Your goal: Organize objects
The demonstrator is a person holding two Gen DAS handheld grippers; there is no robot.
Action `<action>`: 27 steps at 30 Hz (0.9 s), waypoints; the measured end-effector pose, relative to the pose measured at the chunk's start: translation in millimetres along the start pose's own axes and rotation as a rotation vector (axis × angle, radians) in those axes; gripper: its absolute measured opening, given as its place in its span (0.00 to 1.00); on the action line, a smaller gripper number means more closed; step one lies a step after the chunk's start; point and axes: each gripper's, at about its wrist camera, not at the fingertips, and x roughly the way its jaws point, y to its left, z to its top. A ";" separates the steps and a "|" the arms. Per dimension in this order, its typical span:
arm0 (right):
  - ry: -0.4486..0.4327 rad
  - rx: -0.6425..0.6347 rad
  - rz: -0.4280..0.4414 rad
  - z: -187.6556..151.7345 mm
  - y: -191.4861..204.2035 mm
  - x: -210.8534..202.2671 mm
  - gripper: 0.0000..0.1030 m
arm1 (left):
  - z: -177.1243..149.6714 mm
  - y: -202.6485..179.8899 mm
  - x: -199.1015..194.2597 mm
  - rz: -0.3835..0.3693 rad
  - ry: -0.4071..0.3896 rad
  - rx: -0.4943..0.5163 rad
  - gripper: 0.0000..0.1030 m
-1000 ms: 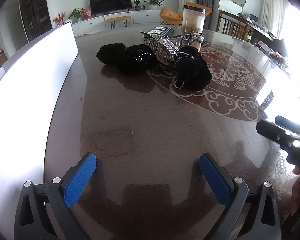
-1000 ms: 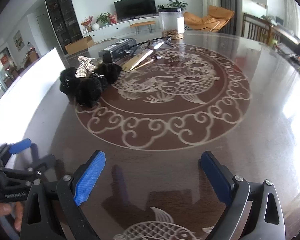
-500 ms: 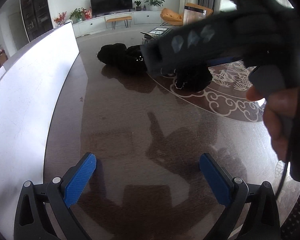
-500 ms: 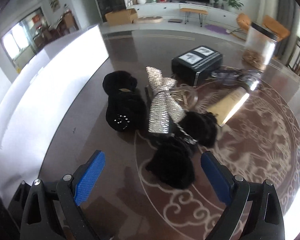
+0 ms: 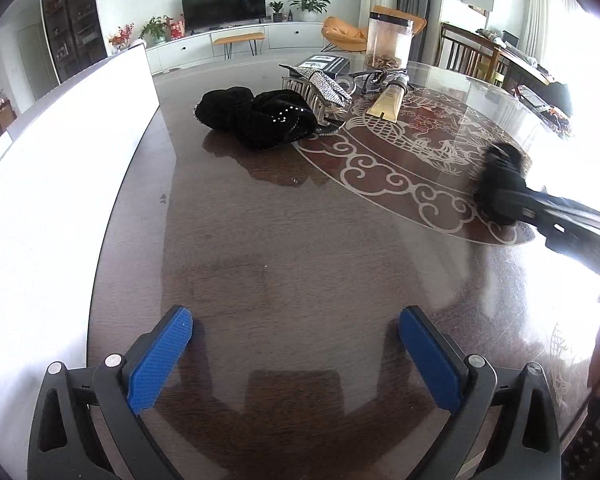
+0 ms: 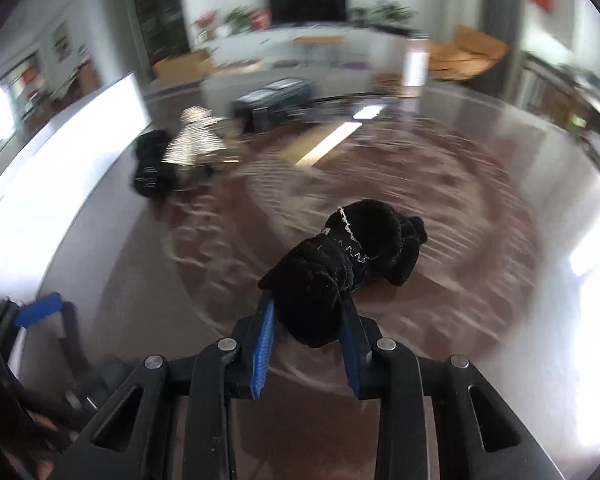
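black scrunchie [image 6: 340,264] now pinched in right hand-held gripper [image 6: 306,344].

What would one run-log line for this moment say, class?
right gripper: just closed on black scrunchie, lifted | left gripper: open, empty | table: other accessories remain

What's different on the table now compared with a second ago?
The right gripper has just closed on a black fuzzy scrunchie and carried it off from the pile, rightward. The left gripper remains open and empty; the other black scrunchie and silver hair claw haven't moved.
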 end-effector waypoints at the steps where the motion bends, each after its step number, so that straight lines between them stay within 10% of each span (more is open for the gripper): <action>1: -0.021 0.020 -0.012 -5.9 -7.6 -5.6 0.30 | 0.0 0.1 0.1 0.000 0.000 0.000 1.00; 3: -0.073 0.055 -0.035 -14.7 -20.6 -17.3 0.33 | -0.1 0.2 0.1 0.000 0.000 0.000 1.00; 7: -0.136 0.078 -0.072 -16.2 -28.9 -28.7 0.91 | -0.3 0.2 0.2 0.000 0.000 0.000 1.00; 27: -0.044 0.133 -0.068 -25.1 -39.8 -11.4 0.92 | -0.3 0.4 1.2 0.002 -0.002 -0.002 1.00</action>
